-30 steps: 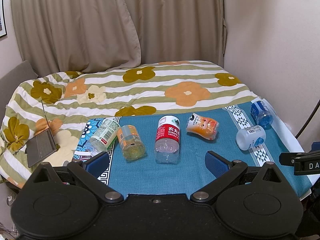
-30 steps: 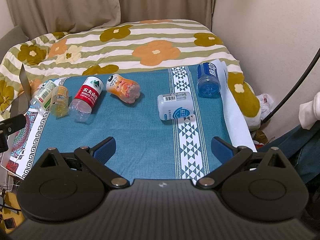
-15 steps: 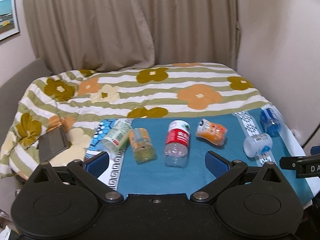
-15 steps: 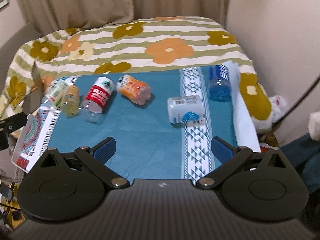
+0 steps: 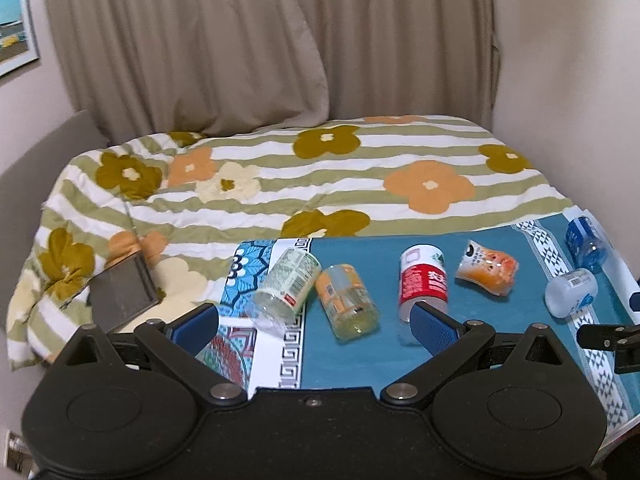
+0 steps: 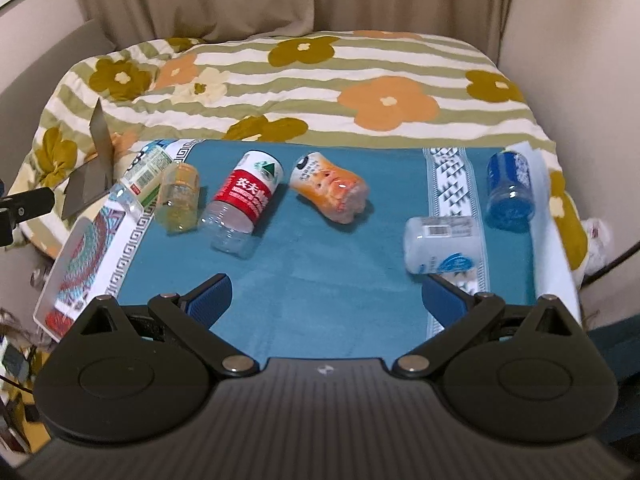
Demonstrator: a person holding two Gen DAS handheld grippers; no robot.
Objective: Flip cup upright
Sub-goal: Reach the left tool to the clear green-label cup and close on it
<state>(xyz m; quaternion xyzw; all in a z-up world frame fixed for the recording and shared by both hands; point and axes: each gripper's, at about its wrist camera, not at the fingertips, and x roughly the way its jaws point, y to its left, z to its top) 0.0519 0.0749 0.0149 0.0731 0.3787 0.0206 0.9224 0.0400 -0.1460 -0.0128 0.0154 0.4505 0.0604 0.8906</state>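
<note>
**Kid:** Where are the cups?

**Helper:** All six lie on their sides on your teal cloth [image 6: 320,256]. Your right claw [image 6: 326,300] is wide apart and holds nothing. The white cup [image 6: 442,244] lies just past its right finger. Your left claw [image 5: 314,322] is wide apart and empty too. The red cup [image 5: 423,282] lies just behind its right finger, which hides the cup's clear end.

**Kid:** Do both cameras see the same?

**Helper:** No. The right one shows the red cup whole. The left one cuts off the blue cup [image 5: 585,239] at the edge. The writing on the orange cup [image 6: 330,192] is too small to read.
</note>
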